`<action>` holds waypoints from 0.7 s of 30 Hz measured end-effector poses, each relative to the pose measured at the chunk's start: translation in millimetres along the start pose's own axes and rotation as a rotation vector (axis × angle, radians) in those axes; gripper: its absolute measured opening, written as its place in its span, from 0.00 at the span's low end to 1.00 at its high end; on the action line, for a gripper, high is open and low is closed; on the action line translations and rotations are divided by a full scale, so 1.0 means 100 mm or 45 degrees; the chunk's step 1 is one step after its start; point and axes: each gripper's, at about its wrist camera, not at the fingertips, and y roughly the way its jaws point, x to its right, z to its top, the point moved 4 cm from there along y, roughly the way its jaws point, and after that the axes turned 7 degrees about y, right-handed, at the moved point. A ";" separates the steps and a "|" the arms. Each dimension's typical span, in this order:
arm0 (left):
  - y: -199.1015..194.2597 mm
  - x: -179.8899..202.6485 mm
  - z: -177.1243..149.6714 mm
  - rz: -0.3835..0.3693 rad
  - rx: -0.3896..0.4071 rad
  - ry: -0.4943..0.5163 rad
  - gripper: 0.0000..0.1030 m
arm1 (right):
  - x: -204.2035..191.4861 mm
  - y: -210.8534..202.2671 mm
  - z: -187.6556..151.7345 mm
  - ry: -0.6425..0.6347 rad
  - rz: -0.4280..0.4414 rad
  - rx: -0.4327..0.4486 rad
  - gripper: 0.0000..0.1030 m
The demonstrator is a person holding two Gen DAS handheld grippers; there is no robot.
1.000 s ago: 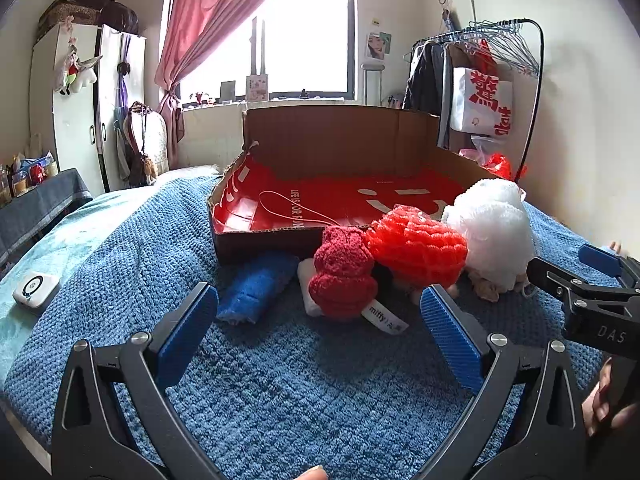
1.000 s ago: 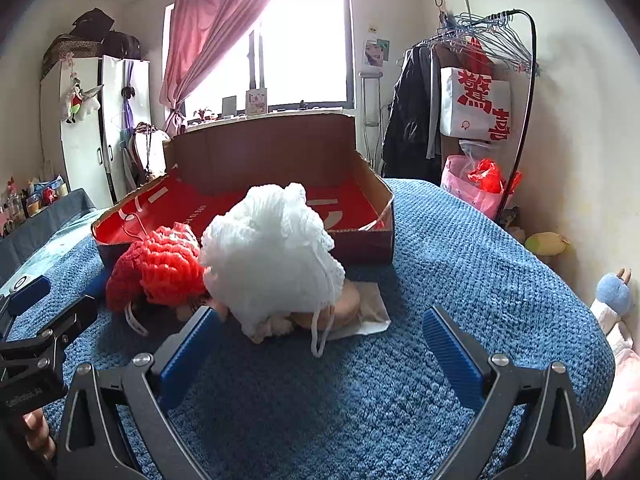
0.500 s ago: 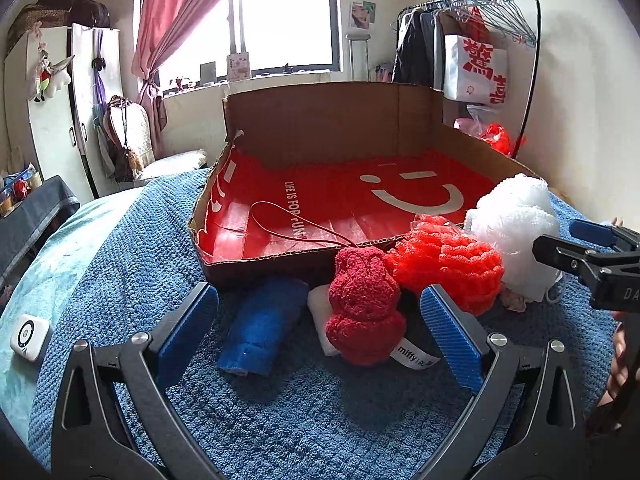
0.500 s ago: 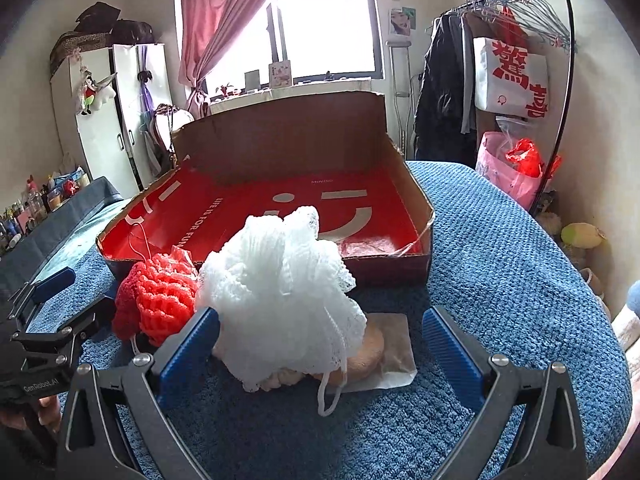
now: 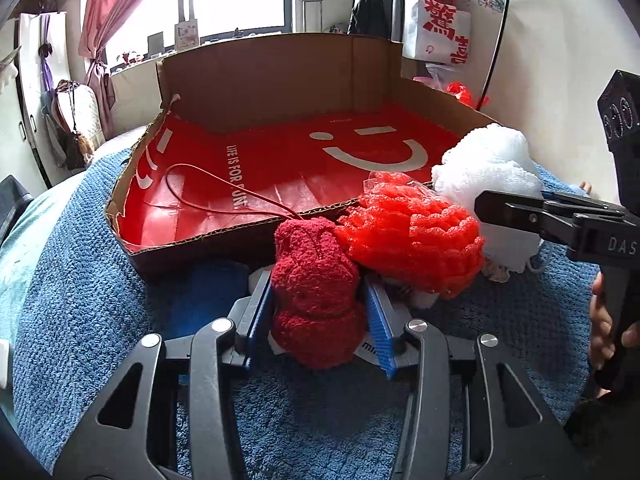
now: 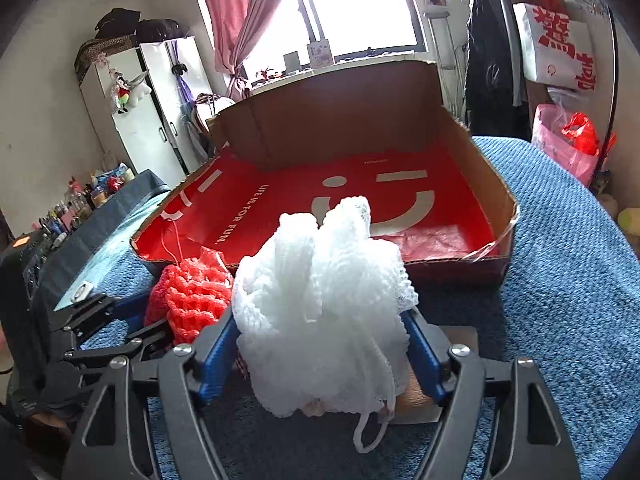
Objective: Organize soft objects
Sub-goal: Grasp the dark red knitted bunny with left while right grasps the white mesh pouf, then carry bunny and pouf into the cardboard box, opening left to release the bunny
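My left gripper (image 5: 318,320) is shut on a dark red plush rabbit (image 5: 314,288) on the blue blanket, in front of the cardboard box (image 5: 240,80) with the red smiley lining. A bright red mesh puff (image 5: 412,236) lies right of the rabbit, against the box's front wall. My right gripper (image 6: 322,354) is shut on a white mesh puff (image 6: 320,300), which also shows in the left wrist view (image 5: 488,168). The red puff shows in the right wrist view (image 6: 192,296) to the left. A blue cloth (image 5: 208,296) lies left of the rabbit, partly hidden.
A tan object on a paper sheet (image 6: 460,344) lies under the white puff. The blue blanket (image 6: 560,280) covers the bed. A clothes rack with a white bag (image 5: 436,32) stands at the back right. A white wardrobe (image 6: 136,120) and a cluttered side table (image 6: 80,208) stand on the left.
Both grippers moved forward and closed. The left now clamps the red plush rabbit, the right clamps the white mesh puff. Both were open before.
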 end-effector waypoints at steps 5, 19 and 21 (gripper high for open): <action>-0.12 -0.01 0.06 0.011 0.053 -0.011 0.39 | -0.01 -0.16 0.05 0.019 0.043 0.060 0.58; -0.34 -0.11 0.17 0.014 0.117 -0.022 0.38 | -0.04 -0.41 0.20 0.022 0.060 0.160 0.55; -0.36 -0.12 0.20 0.012 0.126 -0.019 0.38 | -0.06 -0.42 0.22 0.011 0.064 0.168 0.55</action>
